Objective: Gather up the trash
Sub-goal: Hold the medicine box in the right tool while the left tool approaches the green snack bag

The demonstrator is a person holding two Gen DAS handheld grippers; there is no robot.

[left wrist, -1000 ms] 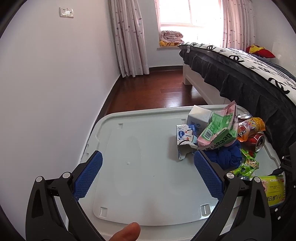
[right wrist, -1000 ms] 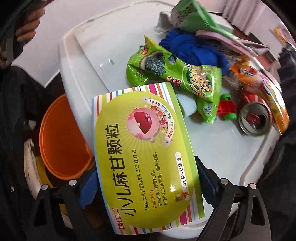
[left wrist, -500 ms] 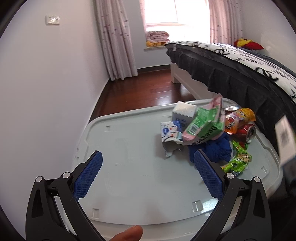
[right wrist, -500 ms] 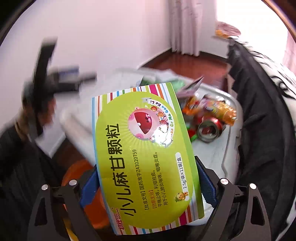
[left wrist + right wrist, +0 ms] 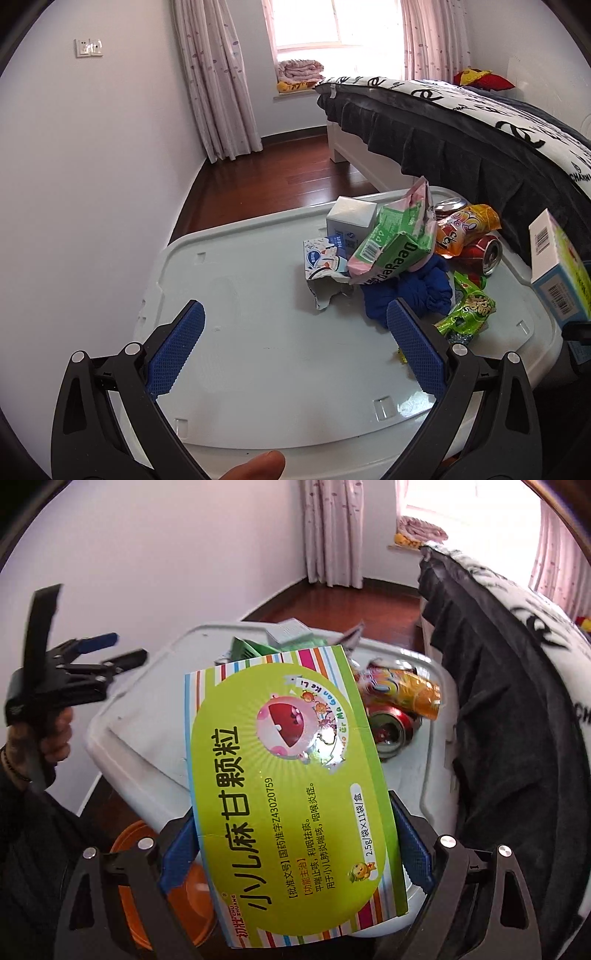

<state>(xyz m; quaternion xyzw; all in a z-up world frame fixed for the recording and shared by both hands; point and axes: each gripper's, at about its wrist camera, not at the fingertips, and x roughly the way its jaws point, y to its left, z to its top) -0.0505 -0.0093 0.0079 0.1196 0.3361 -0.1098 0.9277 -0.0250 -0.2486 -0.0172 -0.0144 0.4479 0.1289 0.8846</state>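
Note:
My right gripper (image 5: pixel 295 845) is shut on a green medicine box (image 5: pixel 291 786), held above the near edge of the white bin lid (image 5: pixel 147 716); the box also shows at the right of the left wrist view (image 5: pixel 557 266). An orange bucket (image 5: pixel 192 886) sits on the floor below the box. My left gripper (image 5: pixel 295 343) is open and empty over the bare left part of the lid (image 5: pixel 240 332). A trash pile lies on the lid: a green-pink bag (image 5: pixel 395 243), a grey carton (image 5: pixel 351 218), blue cloth (image 5: pixel 413 291), a green snack bag (image 5: pixel 469 310), an orange packet (image 5: pixel 465 229), a red can (image 5: pixel 484 254).
A bed with a dark skirt (image 5: pixel 461 140) borders the lid on the right. A white wall (image 5: pixel 92 166) stands to the left. Wood floor (image 5: pixel 277 177) and curtains (image 5: pixel 218 81) lie beyond.
My right gripper has lifted the medicine box off the lid and swung back from it, above the orange bucket. My left gripper has drawn back slightly and stayed open.

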